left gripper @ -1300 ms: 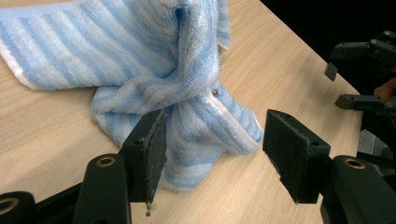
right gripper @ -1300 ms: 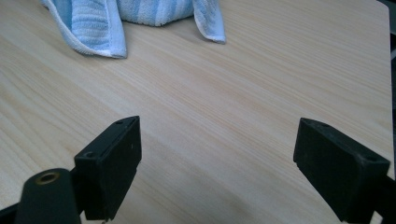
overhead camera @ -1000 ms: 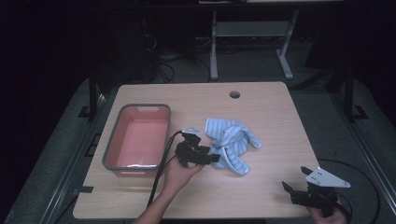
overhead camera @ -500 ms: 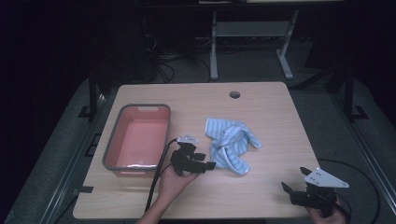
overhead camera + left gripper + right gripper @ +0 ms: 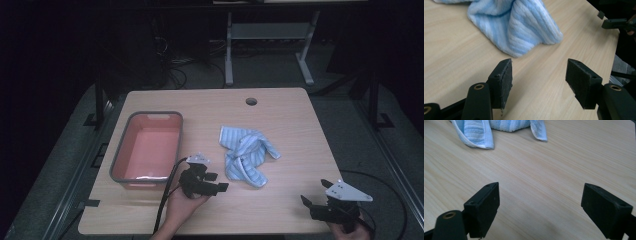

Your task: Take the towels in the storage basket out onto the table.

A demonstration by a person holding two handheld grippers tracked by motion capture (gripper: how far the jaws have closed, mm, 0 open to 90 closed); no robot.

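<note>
No readable writing was found. The right gripper (image 5: 315, 199) stood released at the near right edge of the light wood counter (image 5: 300, 130). The left gripper (image 5: 220, 182), released and empty, had drawn back from the blue striped towel (image 5: 247, 155), which lay crumpled mid-counter. The pink tub (image 5: 147, 145) sat left. Beyond lay a dark room.
</note>
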